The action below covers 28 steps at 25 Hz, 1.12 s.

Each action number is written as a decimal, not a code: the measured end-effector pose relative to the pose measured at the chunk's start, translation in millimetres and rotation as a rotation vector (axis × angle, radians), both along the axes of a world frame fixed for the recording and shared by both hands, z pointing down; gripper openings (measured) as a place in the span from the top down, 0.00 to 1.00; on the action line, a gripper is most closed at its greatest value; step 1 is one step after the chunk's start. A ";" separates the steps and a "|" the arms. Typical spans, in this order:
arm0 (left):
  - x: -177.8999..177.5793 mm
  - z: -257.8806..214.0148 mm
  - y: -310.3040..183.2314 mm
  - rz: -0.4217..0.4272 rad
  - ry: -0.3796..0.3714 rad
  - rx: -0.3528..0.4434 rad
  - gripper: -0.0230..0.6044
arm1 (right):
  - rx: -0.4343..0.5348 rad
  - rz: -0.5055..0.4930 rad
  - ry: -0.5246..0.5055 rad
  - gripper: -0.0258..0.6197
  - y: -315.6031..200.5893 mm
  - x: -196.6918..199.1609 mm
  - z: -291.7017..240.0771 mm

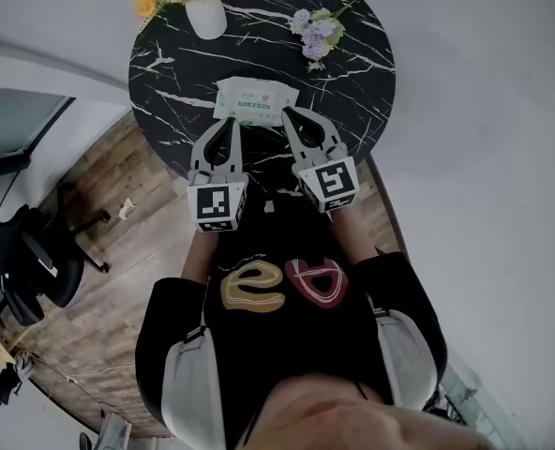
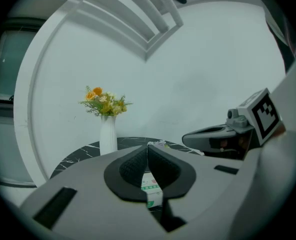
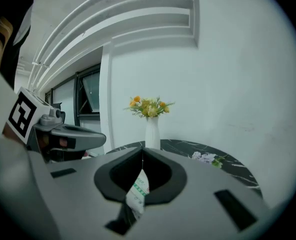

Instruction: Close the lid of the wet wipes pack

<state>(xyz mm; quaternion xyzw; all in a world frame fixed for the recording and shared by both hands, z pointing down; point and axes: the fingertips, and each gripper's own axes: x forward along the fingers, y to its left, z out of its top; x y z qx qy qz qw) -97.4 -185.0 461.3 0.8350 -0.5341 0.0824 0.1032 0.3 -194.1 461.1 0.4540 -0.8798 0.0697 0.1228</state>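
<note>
The wet wipes pack [image 1: 255, 99] lies flat near the middle of the round black table [image 1: 357, 97], with both tools at its near edge. The left gripper [image 1: 232, 122] is at the pack's near left corner and the right gripper [image 1: 291, 112] at its near right corner. Each has its jaws brought together at the tips with nothing held, and the pack shows only through the gap behind them. Whether the tips touch the pack cannot be told, and the lid is too small to tell if it stands open.

The main risk is probably sliding. The pack looks light and soft on a smooth top, so a forward push rather than a downward one could send it toward the white vase [image 1: 206, 15] or the purple flowers [image 1: 315, 36] on the far side. Narrow closed tips pressing off-centre may also dent the pack and leave the lid unlatched, unless the other gripper steadies it.
</note>
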 end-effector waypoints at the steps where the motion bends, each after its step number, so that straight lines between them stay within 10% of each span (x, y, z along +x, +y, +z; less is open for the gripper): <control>1: 1.0 -0.8 1.5 0.007 0.008 -0.003 0.93 | 0.002 0.002 -0.016 0.94 1.4 1.1 -2.3; 28: 26.4 -60.2 25.8 0.099 -0.014 0.189 0.93 | 0.196 0.015 0.000 0.94 26.7 -0.9 -58.5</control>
